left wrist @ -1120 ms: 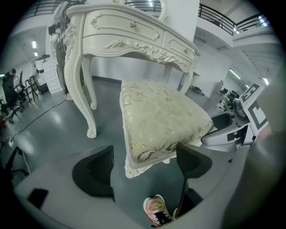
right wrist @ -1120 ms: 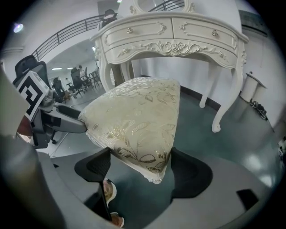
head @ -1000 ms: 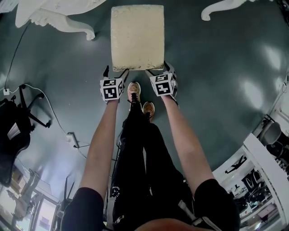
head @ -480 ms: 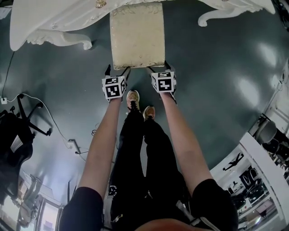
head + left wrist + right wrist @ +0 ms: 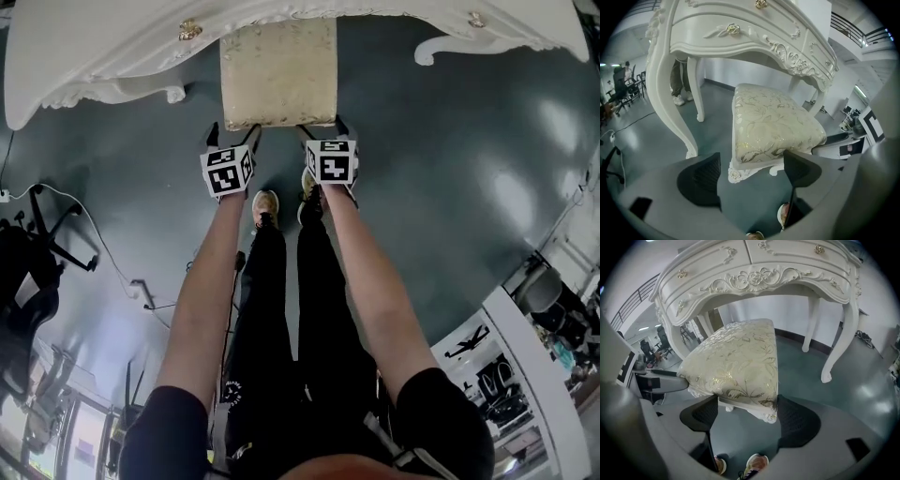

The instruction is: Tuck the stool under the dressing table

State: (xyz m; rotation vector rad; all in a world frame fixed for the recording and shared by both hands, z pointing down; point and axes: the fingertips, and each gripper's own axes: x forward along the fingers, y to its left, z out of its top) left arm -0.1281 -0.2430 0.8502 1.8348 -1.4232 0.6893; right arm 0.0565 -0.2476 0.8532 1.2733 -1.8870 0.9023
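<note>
**Both grippers at the near edge of a stool (image 5: 278, 70) partly under a dressing table (image 5: 103, 52)**

Seen from above, a person stood with both bare forearms stretched forward over a dark grey-green floor (image 5: 450, 141). The cream stool, its cushion patterned with gold leaves, stood in front of the person, between the carved white legs of the dressing table. The far end of its seat lay beneath the table's scalloped front edge, and the near part jutted out toward the person.

The left gripper (image 5: 234, 136) was at the stool's near left corner. Its jaws were spread wide on either side of that corner. A strip of floor showed between the left jaw and the carved rosette on the stool's frame, while the right jaw overlapped the seat's front edge.

The right gripper (image 5: 323, 129) was at the near right corner. Its jaws were also spread, with the corner of the frame between them, close against the right jaw.

The person's shoes (image 5: 265, 202) showed on the floor just behind the grippers.
</note>
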